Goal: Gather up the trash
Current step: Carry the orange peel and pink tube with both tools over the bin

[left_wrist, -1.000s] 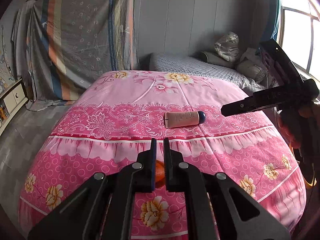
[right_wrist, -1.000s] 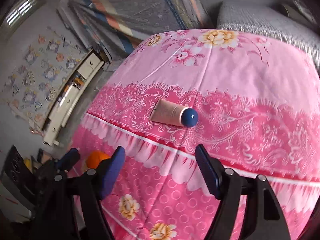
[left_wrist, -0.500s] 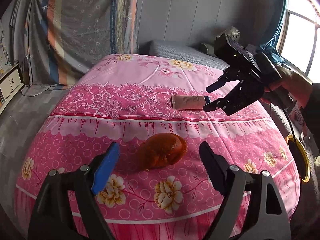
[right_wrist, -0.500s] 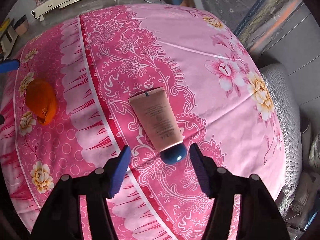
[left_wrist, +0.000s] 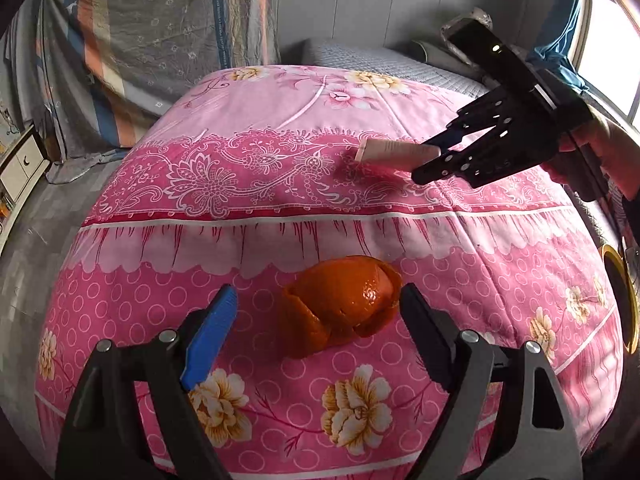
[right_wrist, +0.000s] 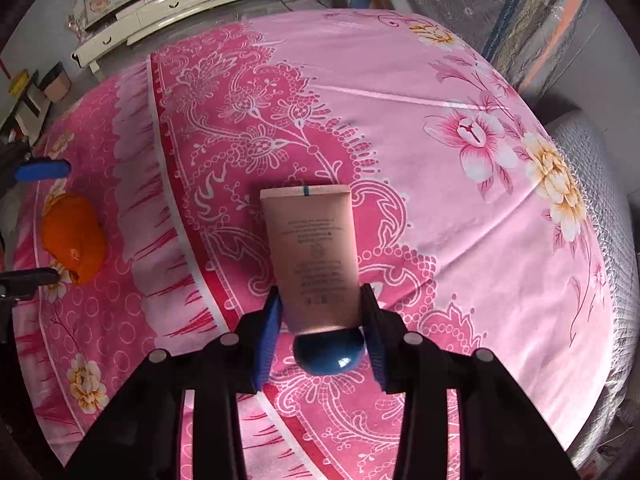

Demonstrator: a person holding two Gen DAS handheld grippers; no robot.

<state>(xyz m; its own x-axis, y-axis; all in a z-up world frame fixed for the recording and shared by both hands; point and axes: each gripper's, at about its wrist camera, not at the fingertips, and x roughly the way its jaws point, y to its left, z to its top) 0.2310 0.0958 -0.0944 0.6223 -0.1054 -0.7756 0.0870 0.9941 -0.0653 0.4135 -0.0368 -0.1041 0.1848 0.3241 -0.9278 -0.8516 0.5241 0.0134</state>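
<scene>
From the left wrist view, a bed covered by a pink floral bedspread (left_wrist: 280, 168) is seen filling most of the frame. The left gripper (left_wrist: 320, 312) is held low over the near part of the bedspread with its jaws spread wide, and nothing is pinched by them. An orange peel (left_wrist: 340, 304) lies on the bedspread between the two fingers; the fingers stand apart from it on either side. Farther up the bedspread, beyond the white scalloped band, a pink tube (left_wrist: 394, 152) is seen lying flat. The right gripper (left_wrist: 434, 160) is brought down over the tube's right end, and the person's hand (left_wrist: 608, 152) is seen behind it at the right edge. A grey quilt (left_wrist: 372, 60) is seen beyond the bedspread's far end.

From the right wrist view, the pink tube (right_wrist: 316, 256) is shown lying on the dark pink lace pattern of the bedspread (right_wrist: 420, 100), its dark blue cap (right_wrist: 330, 354) pointing toward the camera. The right gripper (right_wrist: 320, 328) is placed astride the tube's cap end; its jaws are closing, and the blue pads (right_wrist: 266, 344) are seen right against the tube's sides. The orange peel (right_wrist: 74, 240) lies well apart from the tube, toward the left edge, with the left gripper's fingertips on either side of it. A cream cabinet (right_wrist: 180, 4) stands beyond the bedspread at the top left.
</scene>
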